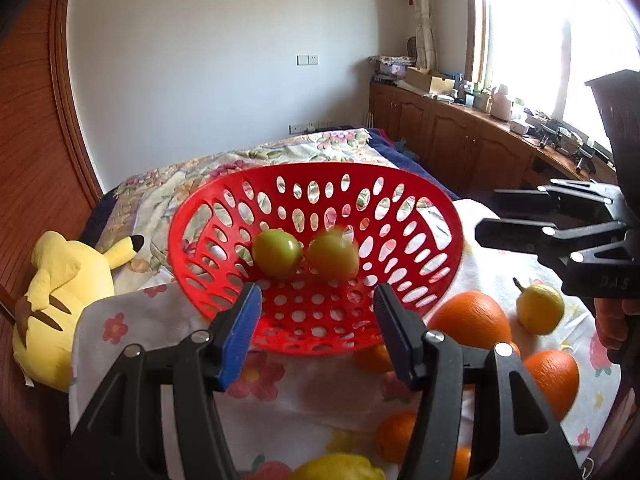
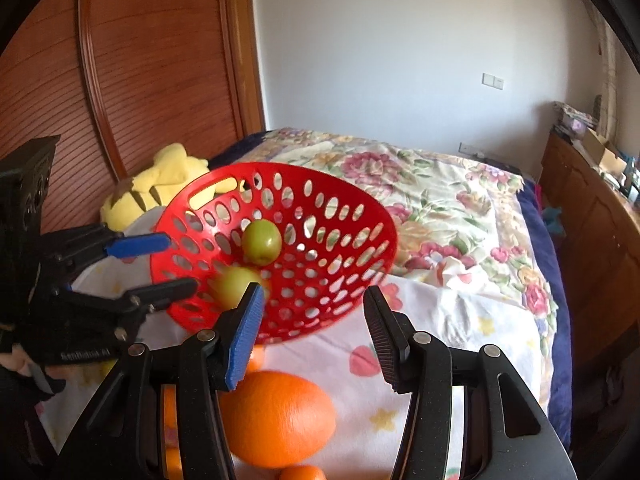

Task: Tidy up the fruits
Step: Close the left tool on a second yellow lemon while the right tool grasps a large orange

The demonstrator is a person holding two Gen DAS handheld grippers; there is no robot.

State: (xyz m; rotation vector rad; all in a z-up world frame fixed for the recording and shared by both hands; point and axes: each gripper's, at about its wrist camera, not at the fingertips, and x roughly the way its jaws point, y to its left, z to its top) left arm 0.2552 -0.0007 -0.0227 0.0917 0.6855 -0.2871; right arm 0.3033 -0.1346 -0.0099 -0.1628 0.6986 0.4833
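A red perforated basket stands tilted on a flowered cloth and also shows in the right wrist view. Two green fruits lie in it, one sharp and one blurred. My left gripper is open and empty just in front of the basket's near rim; it shows in the right wrist view at the left. My right gripper is open and empty by the basket; it shows in the left wrist view at the right. Oranges and a yellow fruit lie on the cloth.
A yellow plush toy lies left of the basket against a wooden wardrobe. More oranges and a lemon lie near my left gripper. A bed with a flowered quilt stretches behind. Wooden cabinets line the right wall.
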